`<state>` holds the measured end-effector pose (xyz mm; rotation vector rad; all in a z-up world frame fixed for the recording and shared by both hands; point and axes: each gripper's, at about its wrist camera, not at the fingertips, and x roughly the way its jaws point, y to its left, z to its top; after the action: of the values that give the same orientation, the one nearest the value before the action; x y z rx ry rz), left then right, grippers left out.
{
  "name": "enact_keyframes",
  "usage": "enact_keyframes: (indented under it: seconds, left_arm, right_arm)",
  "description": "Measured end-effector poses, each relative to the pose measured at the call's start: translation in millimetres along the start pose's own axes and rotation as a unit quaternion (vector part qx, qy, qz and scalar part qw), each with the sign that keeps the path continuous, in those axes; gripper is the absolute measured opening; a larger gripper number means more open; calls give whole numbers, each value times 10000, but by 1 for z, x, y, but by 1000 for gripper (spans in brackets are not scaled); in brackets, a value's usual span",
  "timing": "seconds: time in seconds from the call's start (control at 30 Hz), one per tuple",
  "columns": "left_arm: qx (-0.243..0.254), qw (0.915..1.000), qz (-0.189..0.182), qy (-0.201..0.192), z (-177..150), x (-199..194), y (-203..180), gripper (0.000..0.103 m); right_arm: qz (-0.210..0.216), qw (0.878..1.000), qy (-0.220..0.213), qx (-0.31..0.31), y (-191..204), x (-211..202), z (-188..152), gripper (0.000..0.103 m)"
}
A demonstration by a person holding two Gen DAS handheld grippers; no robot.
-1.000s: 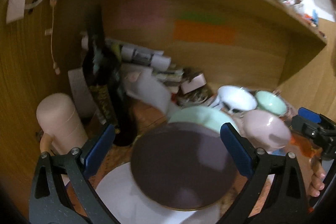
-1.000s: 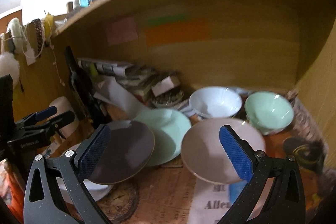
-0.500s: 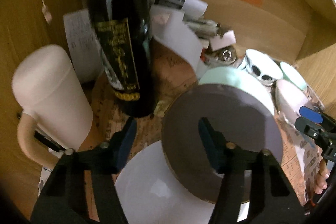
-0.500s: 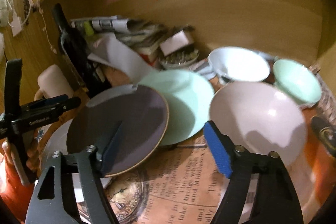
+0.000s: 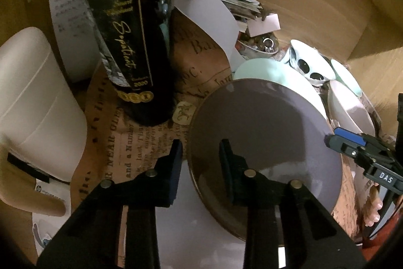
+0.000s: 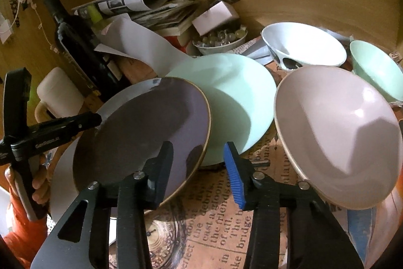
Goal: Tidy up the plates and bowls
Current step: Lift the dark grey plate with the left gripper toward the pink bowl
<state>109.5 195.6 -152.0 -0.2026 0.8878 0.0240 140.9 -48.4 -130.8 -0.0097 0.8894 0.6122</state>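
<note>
A dark purple plate (image 5: 264,143) with a gold rim lies tilted over a white plate (image 5: 191,231) and a mint green plate (image 5: 272,69). My left gripper (image 5: 200,150) is partly open with its jaws either side of the purple plate's left rim. In the right wrist view my right gripper (image 6: 199,155) is partly open astride the near right rim of the purple plate (image 6: 143,132), beside the mint plate (image 6: 234,97). A pink bowl (image 6: 335,135), a white bowl (image 6: 302,47) and a mint bowl (image 6: 377,69) stand to the right.
A dark wine bottle (image 5: 126,24) and a cream mug (image 5: 35,102) stand at the left. Papers and newspapers (image 6: 151,6) and a small dish of bits (image 6: 219,39) crowd the back. Wooden walls close the nook. Newsprint paper (image 6: 226,218) covers the surface.
Both grippers have moved forward and down to the purple plate and narrowed their jaws around its rim, left gripper at the left edge, right gripper at the right edge.
</note>
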Motion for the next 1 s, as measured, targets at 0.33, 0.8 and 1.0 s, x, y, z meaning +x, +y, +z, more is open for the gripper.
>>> enact_keyframes:
  seconds: [0.33,0.8,1.0]
  left_arm:
    - [-91,9996,-143,217,0,7,2,25]
    - [-32,10000,-16,88,-1,1,-6,25]
    - [-3,10000,-5,-30,-4,-9,-13,25]
  right_arm:
    - [66,9998,152,74,1,13,3,26]
    - [109,9997,184,98,4,15,4,22]
    - [148,9995,146,217,1,8,2,22]
